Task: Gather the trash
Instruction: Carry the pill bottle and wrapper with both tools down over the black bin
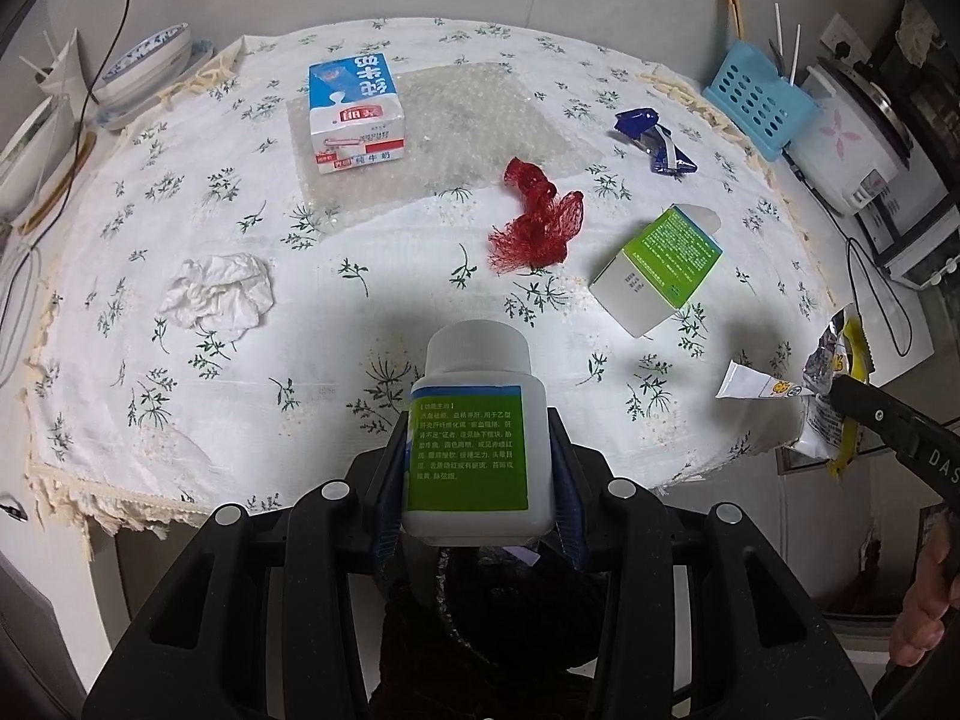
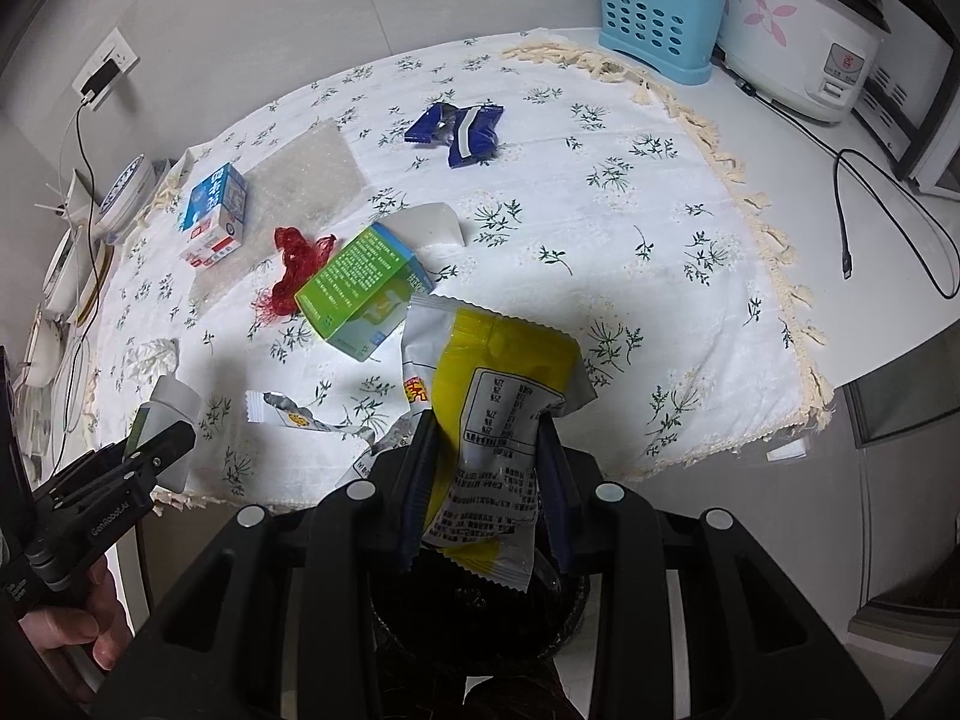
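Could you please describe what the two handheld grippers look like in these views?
Both are matte black plastic with ribbed, frame-like bodies studded with round silver discs. The left gripper and right gripper each have two black fingers lined with dark blue pads. White lettering runs along each gripper's side. A bare hand grips the left gripper's handle; no sleeve shows.

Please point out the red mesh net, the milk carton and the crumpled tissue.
red mesh net (image 1: 540, 213), left wrist view, bunched middle.
milk carton (image 1: 354, 111), left wrist view, top face.
crumpled tissue (image 1: 219, 294), left wrist view, centre.
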Available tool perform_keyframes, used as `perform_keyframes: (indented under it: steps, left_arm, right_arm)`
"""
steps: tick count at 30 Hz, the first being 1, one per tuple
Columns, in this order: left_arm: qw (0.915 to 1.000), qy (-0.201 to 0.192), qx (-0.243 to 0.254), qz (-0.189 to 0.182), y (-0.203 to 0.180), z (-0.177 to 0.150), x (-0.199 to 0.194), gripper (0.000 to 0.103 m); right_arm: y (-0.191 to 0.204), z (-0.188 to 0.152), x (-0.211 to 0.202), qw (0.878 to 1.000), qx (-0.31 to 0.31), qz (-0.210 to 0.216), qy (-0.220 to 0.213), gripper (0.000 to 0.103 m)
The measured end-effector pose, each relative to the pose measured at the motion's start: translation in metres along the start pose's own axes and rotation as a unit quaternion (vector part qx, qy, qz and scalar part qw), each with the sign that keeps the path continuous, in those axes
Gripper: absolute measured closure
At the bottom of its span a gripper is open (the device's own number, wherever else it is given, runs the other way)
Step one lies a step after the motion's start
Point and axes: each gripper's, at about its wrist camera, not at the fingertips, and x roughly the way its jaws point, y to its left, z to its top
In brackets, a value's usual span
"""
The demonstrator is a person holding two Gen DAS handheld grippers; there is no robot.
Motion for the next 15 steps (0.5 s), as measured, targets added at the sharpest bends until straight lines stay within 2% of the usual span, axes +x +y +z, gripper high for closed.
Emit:
perform_keyframes:
  steps: [15]
  left_arm:
    - [0.9999,-0.005,-0.015,-0.003,-0.009,-0.028,-0.013,0.063]
  right_arm:
    - [0.003,-0.019,-0.013,0.999,-0.04,0.013,-0.005,0.073]
